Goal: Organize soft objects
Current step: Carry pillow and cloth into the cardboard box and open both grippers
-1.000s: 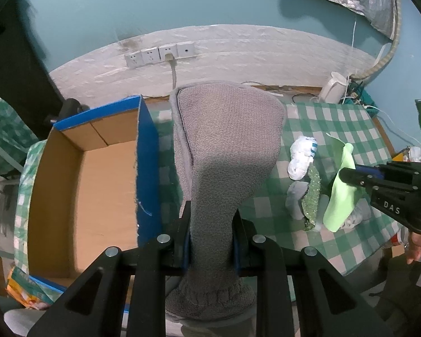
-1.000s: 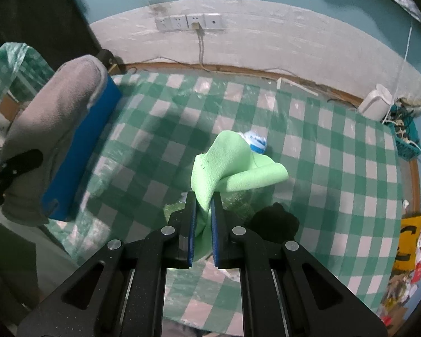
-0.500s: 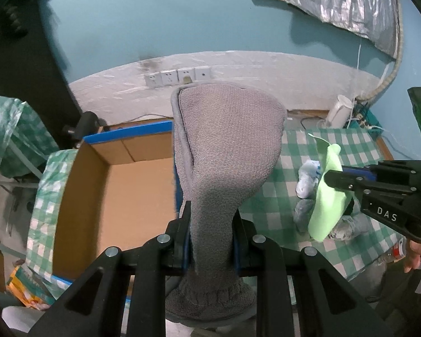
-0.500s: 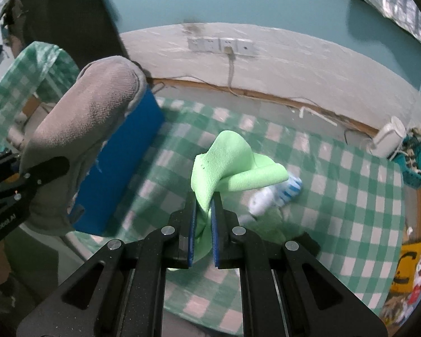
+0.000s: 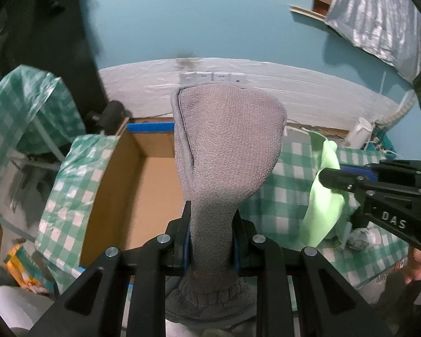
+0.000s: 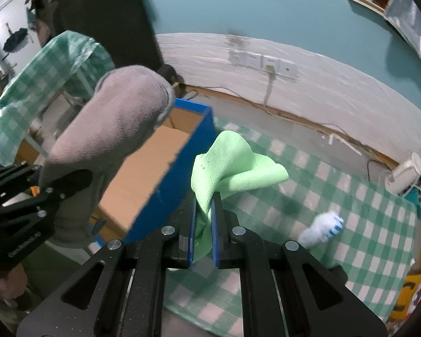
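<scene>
My left gripper [image 5: 212,210] is shut on a grey fuzzy sock [image 5: 227,146], which stands up in front of the open cardboard box with blue outer walls [image 5: 143,179]. In the right wrist view the same grey sock [image 6: 109,129] hangs over the box [image 6: 165,151] at the left. My right gripper [image 6: 204,199] is shut on a light green cloth [image 6: 230,165], held above the checked table just right of the box. From the left wrist view the green cloth [image 5: 322,205] dangles at the right, pinched by the right gripper [image 5: 322,178]. A white and blue sock [image 6: 321,229] lies on the table.
The green checked tablecloth [image 6: 365,224] covers the table, with a white wall band and sockets [image 6: 263,60] behind. A white device and cables [image 6: 404,174] sit at the far right corner. Another checked cover [image 5: 19,106] drapes furniture left of the box. A hand [image 5: 418,264] holds the right gripper.
Both grippers have risen and shifted left toward the box, each still holding its item. The box now fills more of the right wrist view and the table socks have slid to the right.
</scene>
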Available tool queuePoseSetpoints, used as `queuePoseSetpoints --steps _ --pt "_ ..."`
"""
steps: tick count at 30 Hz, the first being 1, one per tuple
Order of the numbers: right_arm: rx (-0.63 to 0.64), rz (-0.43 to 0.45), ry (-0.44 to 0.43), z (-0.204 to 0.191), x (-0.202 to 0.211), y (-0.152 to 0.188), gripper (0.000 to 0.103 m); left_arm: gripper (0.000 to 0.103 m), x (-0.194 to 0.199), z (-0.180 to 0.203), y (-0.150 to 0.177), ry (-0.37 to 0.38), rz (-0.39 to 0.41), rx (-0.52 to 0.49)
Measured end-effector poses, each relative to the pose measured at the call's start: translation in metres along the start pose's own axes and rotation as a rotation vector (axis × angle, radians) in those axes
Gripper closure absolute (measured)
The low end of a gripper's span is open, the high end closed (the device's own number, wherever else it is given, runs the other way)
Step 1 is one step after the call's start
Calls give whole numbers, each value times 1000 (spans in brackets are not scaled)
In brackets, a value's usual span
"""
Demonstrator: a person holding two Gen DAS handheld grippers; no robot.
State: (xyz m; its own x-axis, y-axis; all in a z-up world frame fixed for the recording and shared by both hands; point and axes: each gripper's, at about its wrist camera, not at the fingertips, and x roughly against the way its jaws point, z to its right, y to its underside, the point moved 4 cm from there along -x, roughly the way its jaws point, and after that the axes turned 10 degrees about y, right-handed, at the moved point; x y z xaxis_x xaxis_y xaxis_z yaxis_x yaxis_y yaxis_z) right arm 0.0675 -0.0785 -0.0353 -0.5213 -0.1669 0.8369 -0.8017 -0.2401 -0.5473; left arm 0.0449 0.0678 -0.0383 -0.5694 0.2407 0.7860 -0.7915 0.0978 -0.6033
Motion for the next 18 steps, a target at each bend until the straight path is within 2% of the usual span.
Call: queuePoseSetpoints --steps 12,18 --pt "76 -13 -69 -73 -22 -29 96 81 -12 -65 17 -89 -42 108" --pt "111 -51 -91 -102 -44 -30 95 81 -24 -79 25 -118 -77 129"
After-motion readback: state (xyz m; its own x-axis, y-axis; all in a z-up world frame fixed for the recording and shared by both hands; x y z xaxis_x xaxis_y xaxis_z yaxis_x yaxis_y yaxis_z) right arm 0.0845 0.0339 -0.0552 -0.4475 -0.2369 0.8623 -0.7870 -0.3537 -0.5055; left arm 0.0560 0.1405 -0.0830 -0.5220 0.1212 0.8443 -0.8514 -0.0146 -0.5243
